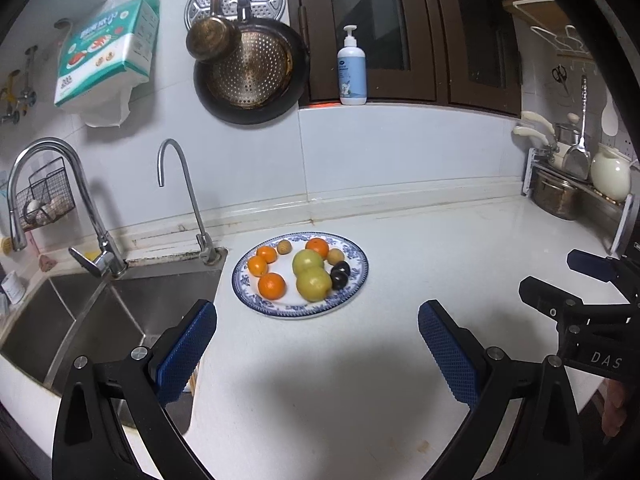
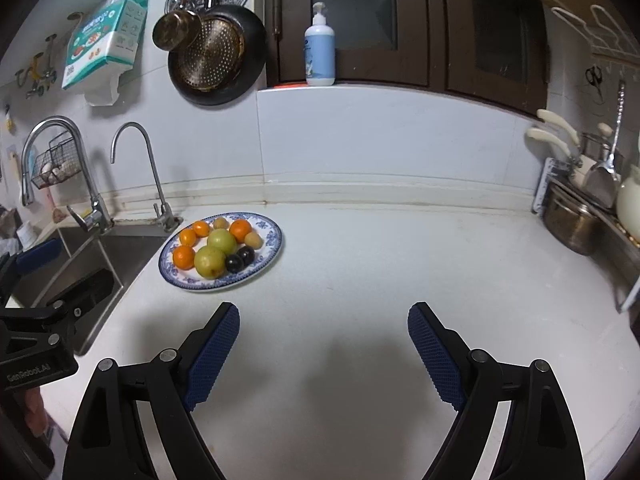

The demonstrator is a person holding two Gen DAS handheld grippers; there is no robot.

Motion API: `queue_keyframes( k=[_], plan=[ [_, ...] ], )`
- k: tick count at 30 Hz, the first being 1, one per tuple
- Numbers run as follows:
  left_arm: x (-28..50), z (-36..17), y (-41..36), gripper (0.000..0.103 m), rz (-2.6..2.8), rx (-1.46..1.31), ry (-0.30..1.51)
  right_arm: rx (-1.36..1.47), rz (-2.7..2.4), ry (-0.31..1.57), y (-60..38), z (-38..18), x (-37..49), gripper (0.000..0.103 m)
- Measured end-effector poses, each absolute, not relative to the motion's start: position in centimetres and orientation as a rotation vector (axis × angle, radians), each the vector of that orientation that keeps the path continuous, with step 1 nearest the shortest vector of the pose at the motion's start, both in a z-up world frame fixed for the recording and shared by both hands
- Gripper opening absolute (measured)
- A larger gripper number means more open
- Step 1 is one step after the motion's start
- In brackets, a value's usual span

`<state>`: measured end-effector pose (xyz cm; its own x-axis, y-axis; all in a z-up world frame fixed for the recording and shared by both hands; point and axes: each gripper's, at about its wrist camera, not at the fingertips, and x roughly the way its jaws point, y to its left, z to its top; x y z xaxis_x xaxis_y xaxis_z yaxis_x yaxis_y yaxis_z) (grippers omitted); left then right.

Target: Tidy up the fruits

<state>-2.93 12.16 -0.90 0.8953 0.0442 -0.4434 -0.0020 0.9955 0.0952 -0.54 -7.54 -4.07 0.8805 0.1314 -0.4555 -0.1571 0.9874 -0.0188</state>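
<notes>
Left wrist view: both tools, left tool [image 1: 316, 344] and right tool [image 2: 324, 350], agape, empty, near fruit plate [image 1: 360, 276] on worktop [image 1: 460, 248].

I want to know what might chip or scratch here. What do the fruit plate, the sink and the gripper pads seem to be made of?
Plate: likely glazed ceramic, glossy white with a blue painted rim pattern. Sink: brushed stainless steel, going by its dull grey metallic sheen. Left gripper pads: probably rubber or soft plastic, matte blue with a fine grid texture; the right gripper looks the same.

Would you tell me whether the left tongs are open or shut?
Open: the left tongs have blue pads spread wide apart, holding nothing.
</notes>
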Motion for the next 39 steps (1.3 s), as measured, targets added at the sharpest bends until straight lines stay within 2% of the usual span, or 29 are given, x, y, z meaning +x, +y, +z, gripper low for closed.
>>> queue_keyframes(
  k=[8,39],
  plan=[
    [-6.8,-0.2,10.3,0.103,0.036,0.098,0.441,-0.052,0.161,0.446,-9.1,-3.7,-4.7,0.091],
    [-12.5,0.4,8.1,0.103,0.073,0.102,0.412,-0.061,0.187,0.409,-11.2,-3.6,-10.8,0.091]
  ],
)
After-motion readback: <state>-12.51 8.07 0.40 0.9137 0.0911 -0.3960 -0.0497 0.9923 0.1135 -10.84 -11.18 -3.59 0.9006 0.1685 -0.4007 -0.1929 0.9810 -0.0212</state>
